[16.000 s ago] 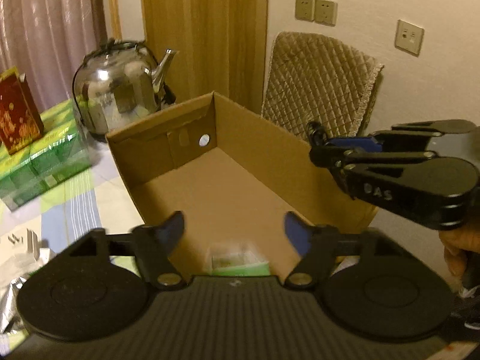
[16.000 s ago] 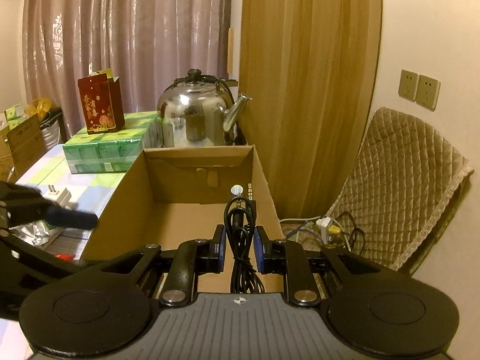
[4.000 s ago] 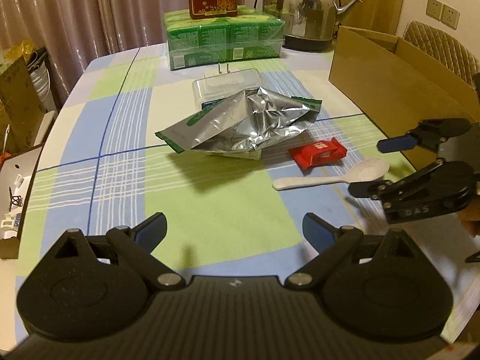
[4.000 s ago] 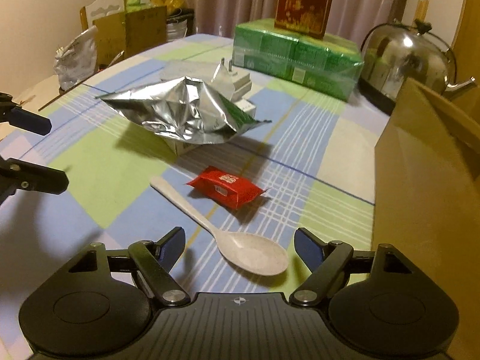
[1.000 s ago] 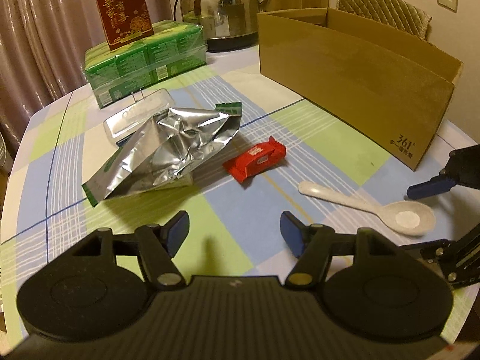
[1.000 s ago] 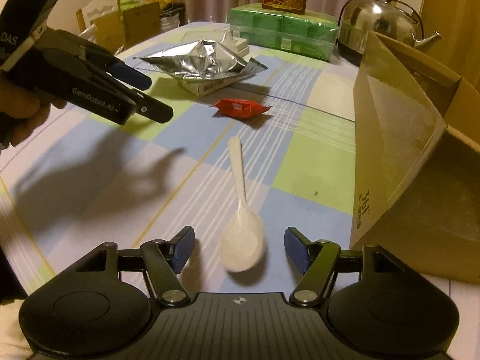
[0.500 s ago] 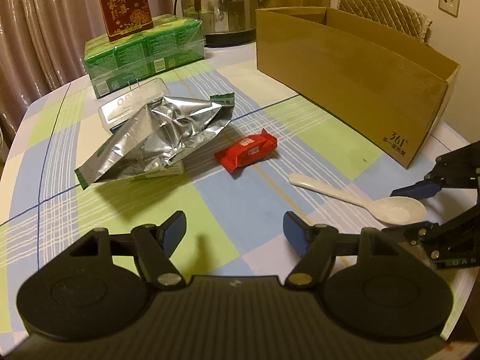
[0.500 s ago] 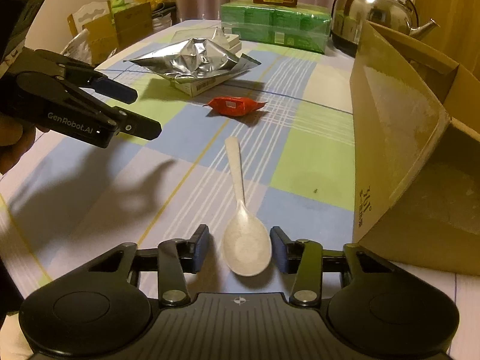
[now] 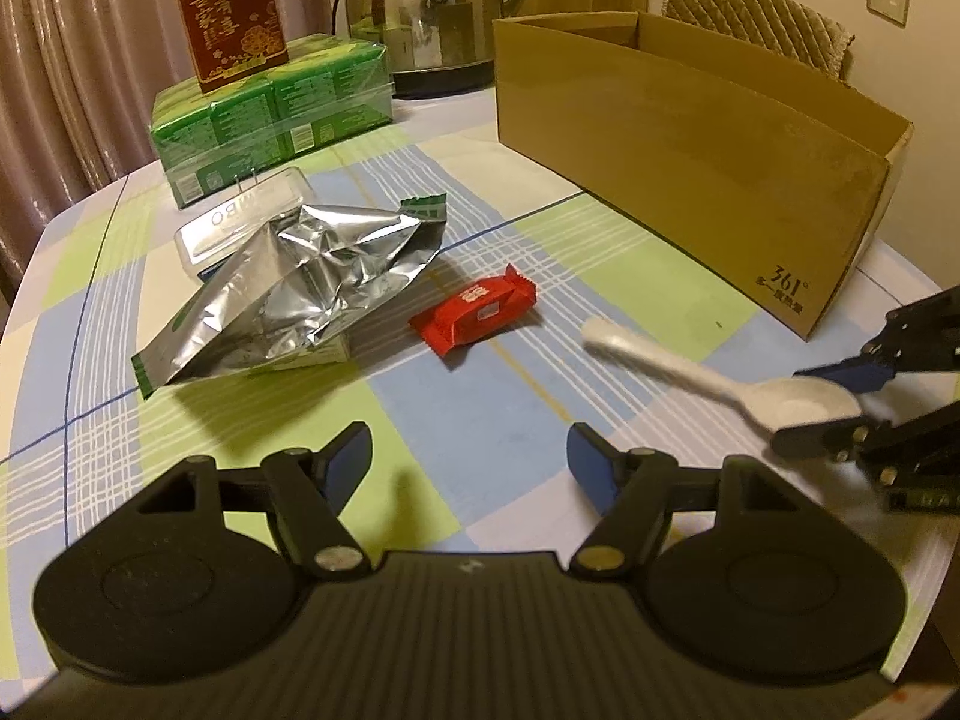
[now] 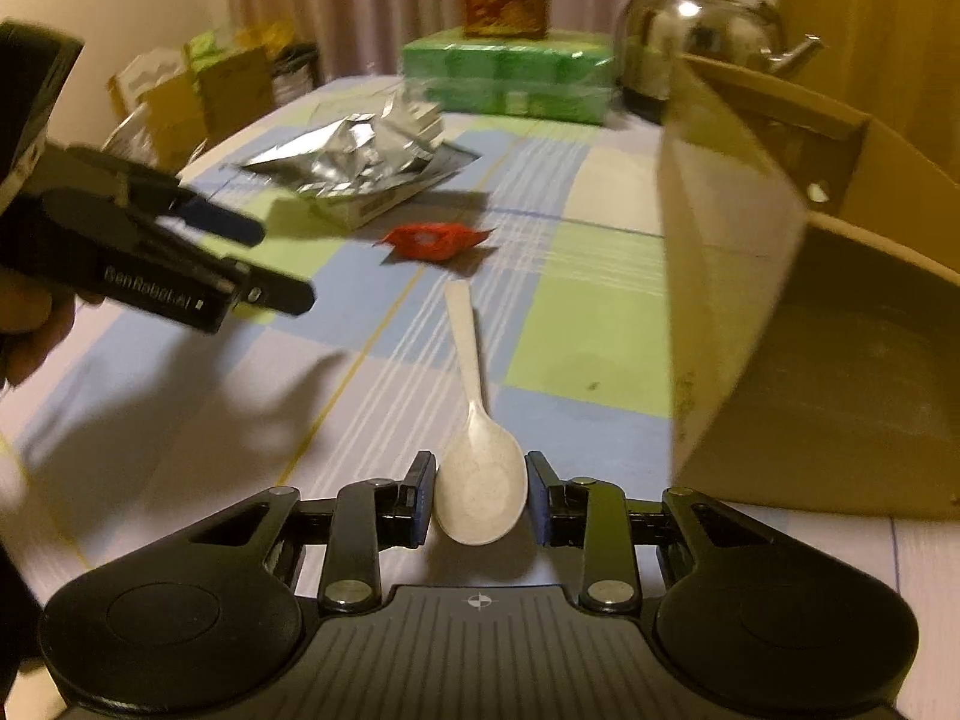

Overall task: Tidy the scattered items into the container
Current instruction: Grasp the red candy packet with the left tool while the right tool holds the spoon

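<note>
Checked cloth is covering the worktop (image 9: 492, 396), and everything below is placed from the cardboard box (image 9: 690, 138) standing at its far right. Just in front of the box's near corner, the right hand-held gripper (image 10: 480, 495) is closing its jaws around the bowl of the white spoon (image 10: 477, 480). Further left of the box, the red snack packet (image 9: 474, 315) and silver foil bag (image 9: 300, 291) are lying on the cloth. The left hand-held gripper (image 9: 468, 459) is hovering half open, holding nothing.
</note>
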The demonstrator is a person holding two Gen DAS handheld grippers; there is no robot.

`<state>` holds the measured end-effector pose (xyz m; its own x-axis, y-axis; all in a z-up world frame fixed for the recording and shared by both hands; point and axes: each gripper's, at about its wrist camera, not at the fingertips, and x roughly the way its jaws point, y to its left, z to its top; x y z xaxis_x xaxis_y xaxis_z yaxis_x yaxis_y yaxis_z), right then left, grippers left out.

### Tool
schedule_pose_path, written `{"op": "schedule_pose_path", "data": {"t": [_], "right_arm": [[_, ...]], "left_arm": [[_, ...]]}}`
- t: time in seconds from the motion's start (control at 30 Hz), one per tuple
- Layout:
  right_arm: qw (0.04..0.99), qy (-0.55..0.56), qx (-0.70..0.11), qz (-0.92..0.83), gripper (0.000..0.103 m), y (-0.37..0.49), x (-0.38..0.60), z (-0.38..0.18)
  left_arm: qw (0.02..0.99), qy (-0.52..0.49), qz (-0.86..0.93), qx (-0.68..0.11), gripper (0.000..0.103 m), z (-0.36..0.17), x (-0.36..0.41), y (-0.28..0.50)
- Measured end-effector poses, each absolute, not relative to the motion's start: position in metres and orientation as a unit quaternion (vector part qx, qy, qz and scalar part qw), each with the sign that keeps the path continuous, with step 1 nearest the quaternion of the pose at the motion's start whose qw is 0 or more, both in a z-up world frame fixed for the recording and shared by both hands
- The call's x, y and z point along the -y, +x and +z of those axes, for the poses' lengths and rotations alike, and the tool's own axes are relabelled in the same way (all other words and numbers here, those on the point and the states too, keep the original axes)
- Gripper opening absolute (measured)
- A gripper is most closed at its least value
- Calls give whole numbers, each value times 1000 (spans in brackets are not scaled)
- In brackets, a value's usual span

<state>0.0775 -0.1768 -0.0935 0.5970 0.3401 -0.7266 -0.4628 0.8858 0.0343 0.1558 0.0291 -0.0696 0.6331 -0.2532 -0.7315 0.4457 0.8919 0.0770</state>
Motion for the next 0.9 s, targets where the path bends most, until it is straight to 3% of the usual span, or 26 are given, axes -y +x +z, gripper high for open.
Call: {"op": "schedule_pose_path", "data": {"t": [0.9], "right_arm": [[908, -12, -385, 164, 28, 142, 162, -107]], "left_arm": [[878, 243, -241, -334, 67, -107, 26, 223]]}}
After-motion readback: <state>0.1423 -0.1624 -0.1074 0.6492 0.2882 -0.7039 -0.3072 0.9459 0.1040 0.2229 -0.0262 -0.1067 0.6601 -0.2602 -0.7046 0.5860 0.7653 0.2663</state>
